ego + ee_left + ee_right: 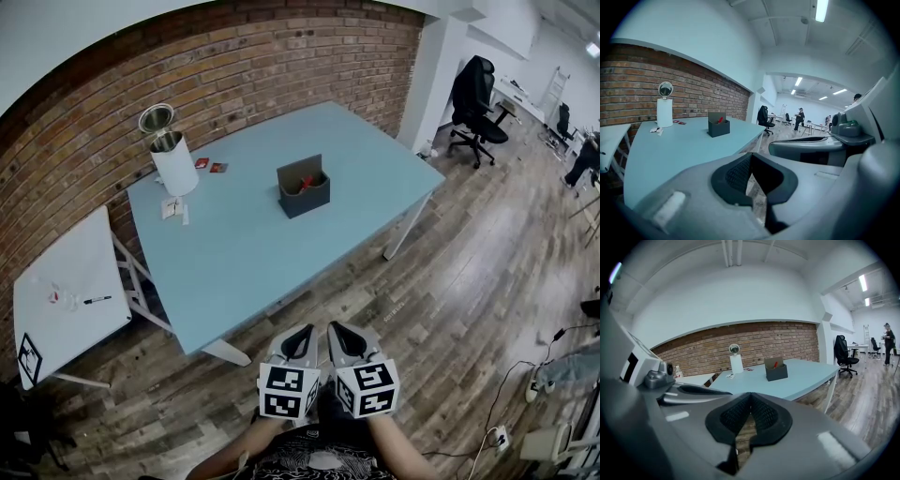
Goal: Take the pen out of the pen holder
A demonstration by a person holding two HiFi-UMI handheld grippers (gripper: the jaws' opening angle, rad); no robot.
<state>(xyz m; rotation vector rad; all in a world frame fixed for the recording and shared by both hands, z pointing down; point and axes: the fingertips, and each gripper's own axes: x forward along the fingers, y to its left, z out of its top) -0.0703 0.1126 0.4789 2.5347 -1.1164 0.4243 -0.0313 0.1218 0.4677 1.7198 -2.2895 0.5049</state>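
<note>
Head view: dark pen holder (303,187), red pen (307,181) standing inside, near the desk's (234,267) middle; left gripper (298,342) and right gripper (343,339) side by side, off its near edge. Left gripper view: jaws together, holding nothing. Right gripper view: jaws together, holding nothing

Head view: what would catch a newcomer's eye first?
The pale blue table against the brick wall, with a dark pen holder mid-table holding a red pen. Nearest the camera, the left claw and right claw sit side by side, shut and empty, short of the table.
</note>
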